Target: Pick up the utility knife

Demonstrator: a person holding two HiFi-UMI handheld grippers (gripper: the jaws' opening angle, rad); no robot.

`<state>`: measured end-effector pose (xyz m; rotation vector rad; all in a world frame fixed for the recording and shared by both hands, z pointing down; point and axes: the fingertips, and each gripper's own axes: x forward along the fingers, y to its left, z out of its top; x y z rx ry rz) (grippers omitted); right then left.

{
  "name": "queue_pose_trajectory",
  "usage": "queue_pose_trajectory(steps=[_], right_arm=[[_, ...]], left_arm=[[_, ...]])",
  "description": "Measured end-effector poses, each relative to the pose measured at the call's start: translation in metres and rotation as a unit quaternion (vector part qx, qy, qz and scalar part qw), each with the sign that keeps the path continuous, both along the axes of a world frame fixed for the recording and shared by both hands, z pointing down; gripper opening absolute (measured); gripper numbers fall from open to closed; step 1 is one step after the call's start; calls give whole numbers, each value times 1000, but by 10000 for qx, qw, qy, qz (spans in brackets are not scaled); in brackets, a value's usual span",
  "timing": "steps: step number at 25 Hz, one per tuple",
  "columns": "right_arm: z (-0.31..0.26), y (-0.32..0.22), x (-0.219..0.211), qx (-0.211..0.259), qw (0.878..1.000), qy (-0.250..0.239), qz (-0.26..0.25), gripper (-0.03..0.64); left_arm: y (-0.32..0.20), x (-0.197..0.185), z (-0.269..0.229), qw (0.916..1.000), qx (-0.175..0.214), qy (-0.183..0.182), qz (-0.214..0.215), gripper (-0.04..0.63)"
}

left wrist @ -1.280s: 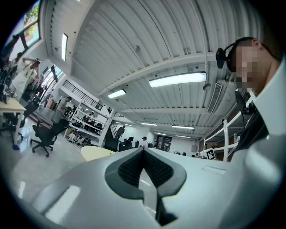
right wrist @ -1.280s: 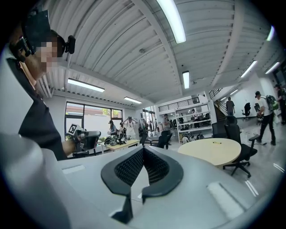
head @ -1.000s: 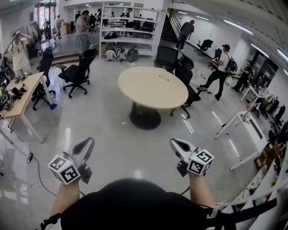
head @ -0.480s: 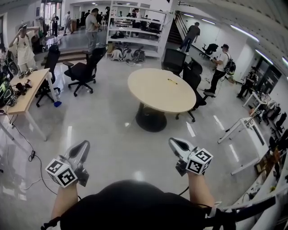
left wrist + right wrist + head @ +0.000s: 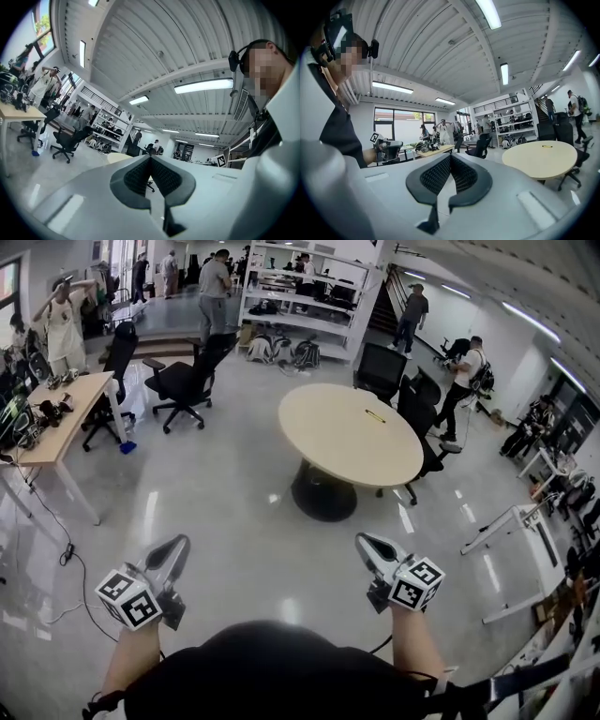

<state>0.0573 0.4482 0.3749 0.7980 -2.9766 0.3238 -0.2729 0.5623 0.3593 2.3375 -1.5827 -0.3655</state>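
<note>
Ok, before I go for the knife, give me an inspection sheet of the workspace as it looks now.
Surface: round table, pale top, across open floor from both grippers.
Job's things: small yellow item, likely the utility knife, lying on the table's far side; too small to confirm.
Clutter: nothing else seen on the table; the desk at left carries gear.
Grippers: left gripper shut, empty; right gripper shut, empty; both well short of the table.
Cables: one cable on the floor by the desk.
Surroundings: office chair, shelving, several people standing around.
</note>
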Motion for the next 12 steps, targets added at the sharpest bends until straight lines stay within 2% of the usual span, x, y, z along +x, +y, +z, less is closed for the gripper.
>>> queue_pose_trajectory(steps=[6, 12], right_arm=[[2, -71, 27, -29, 9996, -158, -231, 15], [-18, -155, 74, 116, 9983, -248, -513, 15]], left_arm=[[-56, 30, -15, 9996, 53, -120, -268, -6], [-126, 90, -33, 9987, 220, -211, -402, -6]])
